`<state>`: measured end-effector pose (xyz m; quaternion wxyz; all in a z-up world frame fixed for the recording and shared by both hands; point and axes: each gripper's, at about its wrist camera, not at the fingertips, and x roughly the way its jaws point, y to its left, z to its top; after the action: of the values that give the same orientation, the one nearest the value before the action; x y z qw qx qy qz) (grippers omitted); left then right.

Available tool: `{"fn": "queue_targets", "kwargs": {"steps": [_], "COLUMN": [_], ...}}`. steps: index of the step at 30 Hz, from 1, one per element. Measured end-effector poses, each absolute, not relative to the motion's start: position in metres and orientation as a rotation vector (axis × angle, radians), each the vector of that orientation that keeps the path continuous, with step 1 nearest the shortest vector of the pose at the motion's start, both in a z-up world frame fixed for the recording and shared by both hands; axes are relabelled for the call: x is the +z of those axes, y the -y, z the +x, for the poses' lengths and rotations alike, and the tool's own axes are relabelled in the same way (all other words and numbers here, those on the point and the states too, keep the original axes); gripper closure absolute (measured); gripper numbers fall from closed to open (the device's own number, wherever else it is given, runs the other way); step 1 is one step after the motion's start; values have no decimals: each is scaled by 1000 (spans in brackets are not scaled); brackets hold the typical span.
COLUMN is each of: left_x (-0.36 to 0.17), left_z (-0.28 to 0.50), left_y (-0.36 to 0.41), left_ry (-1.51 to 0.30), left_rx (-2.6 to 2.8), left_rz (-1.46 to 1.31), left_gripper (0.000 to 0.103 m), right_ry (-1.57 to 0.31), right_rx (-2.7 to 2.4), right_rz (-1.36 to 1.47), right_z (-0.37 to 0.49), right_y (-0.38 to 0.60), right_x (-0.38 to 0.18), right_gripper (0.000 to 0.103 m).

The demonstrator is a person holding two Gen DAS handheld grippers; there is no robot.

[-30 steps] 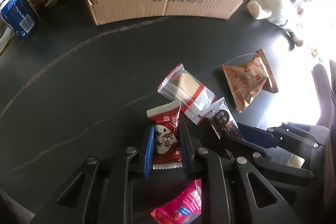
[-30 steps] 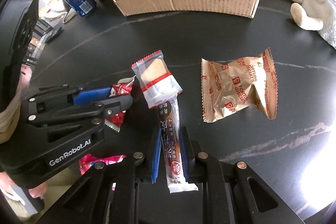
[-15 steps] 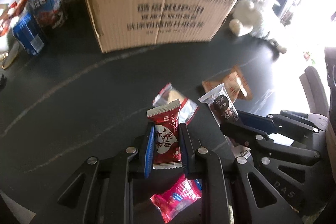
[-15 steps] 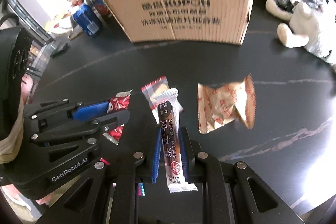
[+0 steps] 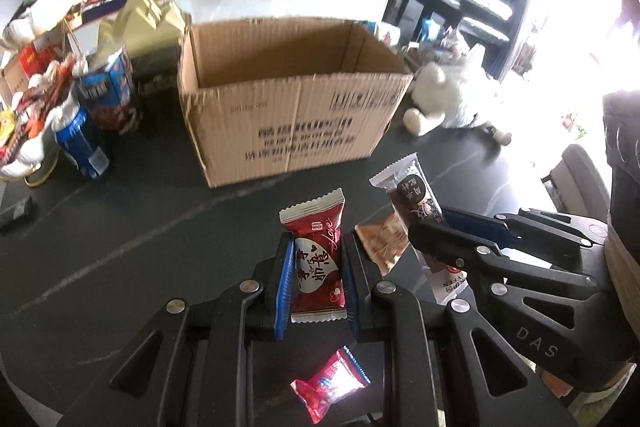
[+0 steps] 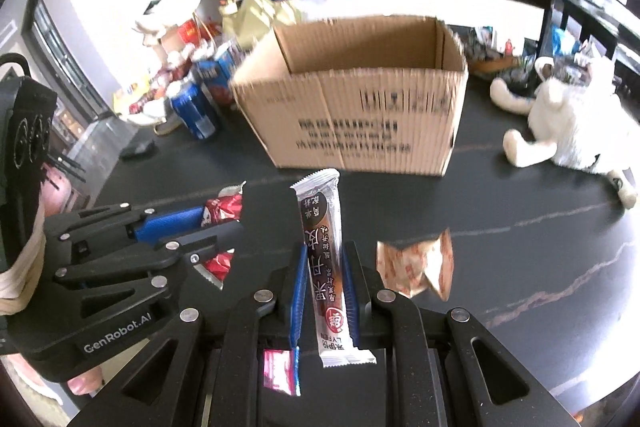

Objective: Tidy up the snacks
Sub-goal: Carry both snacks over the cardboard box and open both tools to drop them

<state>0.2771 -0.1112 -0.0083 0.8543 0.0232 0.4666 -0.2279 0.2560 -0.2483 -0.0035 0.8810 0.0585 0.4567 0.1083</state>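
2 crinkly foil packets (image 5: 317,259) (image 6: 327,263), corrugated cardboard box (image 5: 292,115) beyond

Black gripper (image 5: 316,267) frames, blue pads (image 5: 285,291) (silver screws, "GenRobot.AI" lettering).

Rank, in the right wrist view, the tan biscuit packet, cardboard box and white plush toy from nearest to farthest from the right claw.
1. Tan biscuit packet: on the dark table just right of the right claw, which is shut on a long brown snack bar.
2. Cardboard box: straight ahead, open top.
3. White plush toy: far right, about level with the box and off to the side.
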Motion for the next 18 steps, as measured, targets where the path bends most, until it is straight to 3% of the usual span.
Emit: {"fn": "queue_targets", "kwargs": {"steps": [18], "left_x": [70], "left_z": [302], "left_y": [106], "left_ry": [-820], "left_rx": [-472], "left_rz": [37], "left_gripper": [80], "right_ry": [-784], "right_rx": [225], "right_rz": [163], "right_z": [281], "right_y": [251], "right_x": [67], "right_gripper": [85]}}
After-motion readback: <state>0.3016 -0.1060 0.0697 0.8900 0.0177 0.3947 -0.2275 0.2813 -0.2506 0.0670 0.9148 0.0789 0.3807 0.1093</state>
